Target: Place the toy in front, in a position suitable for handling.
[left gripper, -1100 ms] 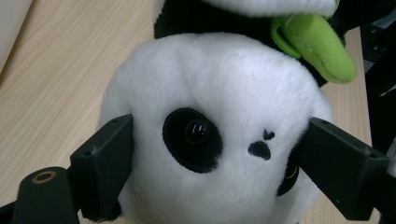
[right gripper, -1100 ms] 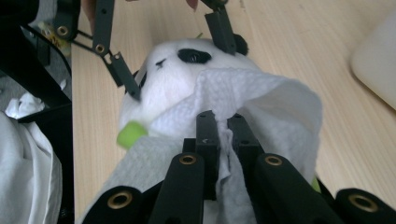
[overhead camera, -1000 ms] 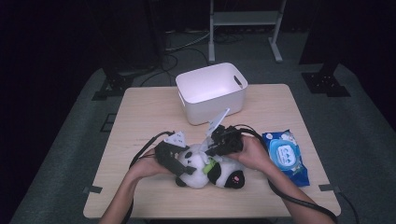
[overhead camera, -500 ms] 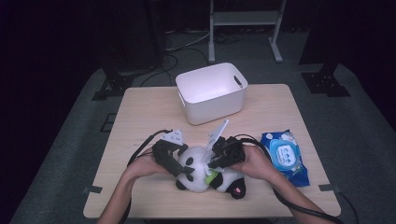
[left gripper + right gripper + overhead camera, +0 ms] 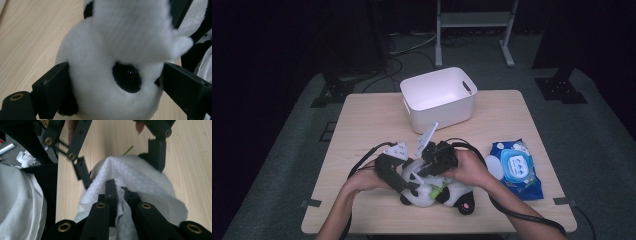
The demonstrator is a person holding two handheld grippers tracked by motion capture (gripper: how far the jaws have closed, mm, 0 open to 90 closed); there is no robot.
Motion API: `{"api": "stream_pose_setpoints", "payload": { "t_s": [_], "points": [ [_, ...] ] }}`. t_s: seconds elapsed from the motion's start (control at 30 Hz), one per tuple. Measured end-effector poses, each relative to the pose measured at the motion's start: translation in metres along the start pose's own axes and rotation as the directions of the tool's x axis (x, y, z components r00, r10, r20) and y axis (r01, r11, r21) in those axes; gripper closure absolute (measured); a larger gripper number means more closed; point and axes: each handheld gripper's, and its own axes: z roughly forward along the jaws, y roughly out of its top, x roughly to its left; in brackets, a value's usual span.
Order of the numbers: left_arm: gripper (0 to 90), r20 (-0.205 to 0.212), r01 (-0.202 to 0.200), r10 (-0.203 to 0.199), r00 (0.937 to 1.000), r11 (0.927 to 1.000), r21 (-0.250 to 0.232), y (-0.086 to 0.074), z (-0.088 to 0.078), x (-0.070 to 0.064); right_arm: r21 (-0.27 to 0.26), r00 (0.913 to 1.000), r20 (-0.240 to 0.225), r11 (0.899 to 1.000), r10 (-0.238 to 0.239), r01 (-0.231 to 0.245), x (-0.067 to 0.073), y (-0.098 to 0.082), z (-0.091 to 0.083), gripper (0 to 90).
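A black-and-white panda plush lies near the table's front edge. My left gripper grips its head from the left. In the left gripper view the two jaws press into both sides of the panda's white head; they have just been closing a little on it. My right gripper is shut on a white wipe, which drapes over the plush. Beyond the wipe, the right gripper view shows the left gripper's jaws straddling the panda.
A white plastic bin stands at the back middle of the wooden table. A blue pack of wet wipes lies to the right of the hands. Cables trail from both grippers toward the front.
My right gripper has slid a little to the left over the panda with the wipe in it. The left hand and the panda have stayed where they were.
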Motion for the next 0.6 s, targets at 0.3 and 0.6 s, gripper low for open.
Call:
{"api": "stream_pose_setpoints", "payload": {
  "t_s": [0.3,0.6],
  "points": [
    [9.5,0.000,-0.010,0.010,0.9999,0.9998,0.018,-0.005,0.002,-0.002,0.023,0.9992,0.040,1.000,0.002,-0.003,-0.009,0.009,0.006,84.5],
    [9.5,0.000,-0.013,0.013,0.9999,0.9995,0.029,-0.004,0.004,-0.002,0.008,0.9874,0.087,0.991,0.132,-0.134,-0.034,-0.032,-0.027,84.5]
  ]
}}
